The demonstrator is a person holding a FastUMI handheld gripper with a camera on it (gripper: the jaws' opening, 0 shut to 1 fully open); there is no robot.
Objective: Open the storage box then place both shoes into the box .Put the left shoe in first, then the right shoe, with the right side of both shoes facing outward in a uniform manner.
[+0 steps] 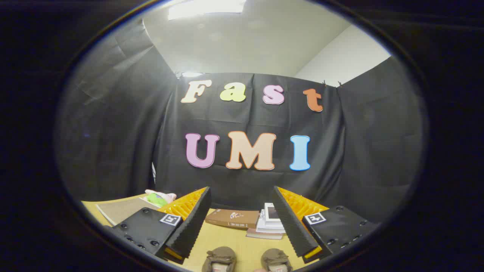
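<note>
Two shoes [247, 260], fingers [193, 223] spread apart

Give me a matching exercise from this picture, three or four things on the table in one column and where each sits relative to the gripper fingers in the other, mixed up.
Things:
1. shoes
2. brown box
3. white books
4. plush toy

Places:
A. beyond the fingers, next to the right one
B. between the open fingers, nearest
C. outside the left finger, far back
D. beyond the fingers, mid-table

Pairs: 1-B, 2-D, 3-A, 4-C
</note>
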